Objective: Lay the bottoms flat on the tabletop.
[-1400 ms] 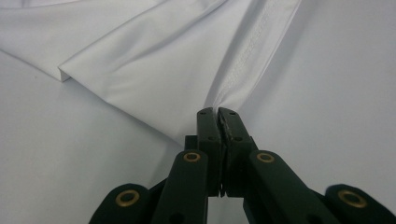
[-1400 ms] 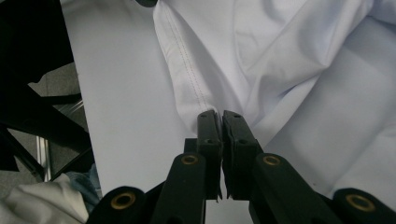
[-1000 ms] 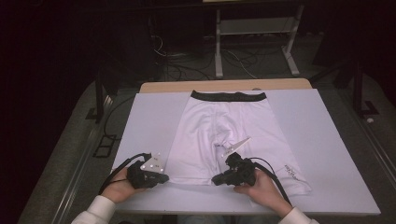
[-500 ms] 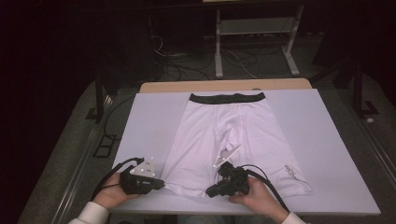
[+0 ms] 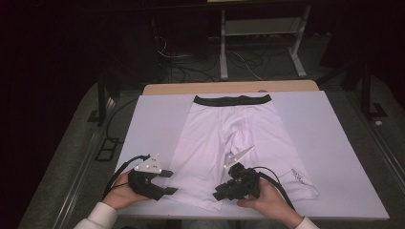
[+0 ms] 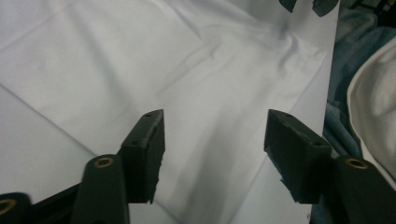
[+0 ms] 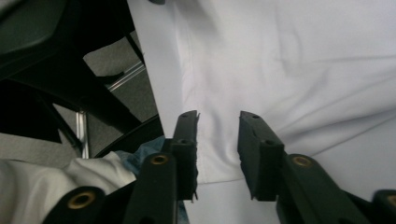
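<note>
White shorts (image 5: 224, 138) with a black waistband (image 5: 232, 100) lie flat on the white-covered table (image 5: 334, 143), legs toward me. My left gripper (image 5: 168, 182) sits at the outer hem of the left leg. Its jaws have just been opening and stand wide apart over the cloth (image 6: 196, 84), left gripper (image 6: 215, 116) pressing nothing. My right gripper (image 5: 218, 193) rests at the same leg's bottom hem, near the inner side. Its jaws have also just been opening. In the right gripper view the hem (image 7: 215, 163) lies between the parted pads of the right gripper (image 7: 218, 115), untouched.
The near table edge (image 5: 286, 217) runs just below both hands. A wooden strip (image 5: 229, 88) borders the far side. Behind it a metal stand (image 5: 260, 43) and cables lie on the dark floor. A small grey print (image 5: 298, 175) marks the right leg.
Both grippers were shut a second ago and now stand open, the left wider than the right. Both hands have stayed near the left leg's hem.
</note>
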Demonstrator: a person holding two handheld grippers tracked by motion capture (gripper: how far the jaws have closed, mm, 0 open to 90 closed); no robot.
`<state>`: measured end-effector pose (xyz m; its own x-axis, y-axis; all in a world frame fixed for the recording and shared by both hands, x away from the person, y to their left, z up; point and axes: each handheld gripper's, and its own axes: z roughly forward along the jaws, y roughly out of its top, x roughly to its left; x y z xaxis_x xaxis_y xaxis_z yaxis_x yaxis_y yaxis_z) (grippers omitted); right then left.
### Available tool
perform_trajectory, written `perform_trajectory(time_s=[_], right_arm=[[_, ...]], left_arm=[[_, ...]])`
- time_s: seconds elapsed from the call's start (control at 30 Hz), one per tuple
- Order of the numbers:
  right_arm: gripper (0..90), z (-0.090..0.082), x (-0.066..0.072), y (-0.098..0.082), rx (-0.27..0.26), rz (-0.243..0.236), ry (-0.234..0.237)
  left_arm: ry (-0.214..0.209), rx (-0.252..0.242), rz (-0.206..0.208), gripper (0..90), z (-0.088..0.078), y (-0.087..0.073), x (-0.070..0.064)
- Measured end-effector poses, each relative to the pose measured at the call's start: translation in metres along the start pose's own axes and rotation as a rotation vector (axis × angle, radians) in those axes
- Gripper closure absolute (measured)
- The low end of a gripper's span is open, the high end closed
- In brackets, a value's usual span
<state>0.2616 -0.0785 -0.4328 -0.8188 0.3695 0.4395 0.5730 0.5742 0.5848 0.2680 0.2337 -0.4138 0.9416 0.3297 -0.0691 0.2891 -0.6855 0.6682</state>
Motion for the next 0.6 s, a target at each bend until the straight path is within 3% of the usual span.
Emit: perform_trajectory(time_s=[0.2, 0.3, 0.47, 0.6], right_arm=[[48.8, -0.014, -0.004, 0.000, -0.026, -0.035, -0.069], [39.3, -0.022, -0.007, -0.001, -0.038, -0.032, -0.094], [21.2, -0.039, -0.014, -0.004, -0.067, -0.016, -0.157], [13.5, -0.053, -0.022, -0.008, -0.099, 0.007, -0.192]], left_arm=[[0.018, -0.024, -0.010, 26.5, 0.004, 0.007, 0.001], [0.022, -0.033, -0.016, 21.1, 0.006, 0.009, 0.001], [0.023, -0.086, -0.061, 13.3, 0.010, 0.011, 0.004], [0.031, -0.133, -0.093, 9.7, 0.013, 0.012, 0.008]])
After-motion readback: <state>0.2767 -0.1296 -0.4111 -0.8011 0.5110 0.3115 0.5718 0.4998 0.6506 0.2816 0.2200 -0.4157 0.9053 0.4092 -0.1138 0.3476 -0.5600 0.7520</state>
